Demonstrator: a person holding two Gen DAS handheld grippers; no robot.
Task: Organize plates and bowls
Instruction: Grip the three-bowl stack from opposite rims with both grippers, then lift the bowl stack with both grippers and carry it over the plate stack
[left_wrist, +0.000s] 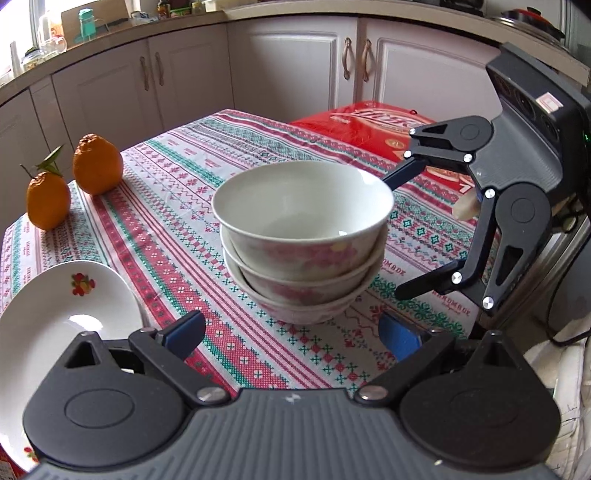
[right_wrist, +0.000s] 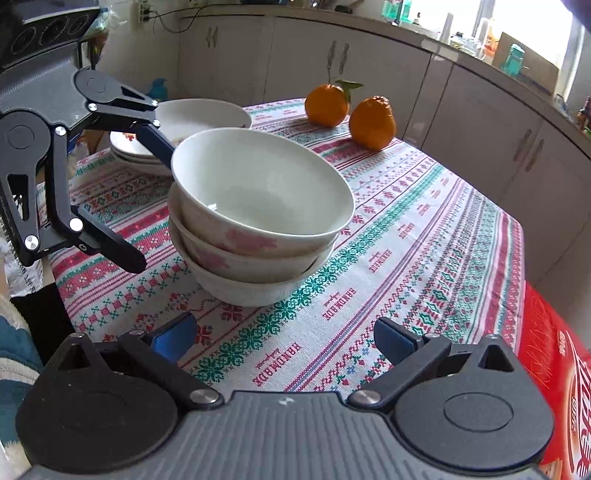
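Note:
Three white bowls with pink flowers (left_wrist: 303, 236) (right_wrist: 258, 218) stand nested in one stack on the patterned tablecloth. My left gripper (left_wrist: 291, 336) (right_wrist: 155, 206) is open just short of the stack, with nothing between its blue pads. My right gripper (right_wrist: 284, 338) (left_wrist: 392, 236) is open too and comes at the stack from the opposite side. Each gripper's far finger passes behind the top bowl's rim in the other's view, without pressing on it. A white plate with a fruit print (left_wrist: 66, 314) lies at the left gripper's left. In the right wrist view it tops a stack of plates (right_wrist: 136, 151).
Two oranges with leaves (left_wrist: 98, 164) (right_wrist: 373, 123) sit near the table's far edge. A red carton (left_wrist: 369, 125) (right_wrist: 554, 369) stands beside the table. Kitchen cabinets (left_wrist: 295, 62) and a cluttered counter run behind. The tablecloth (right_wrist: 424, 240) covers a small table.

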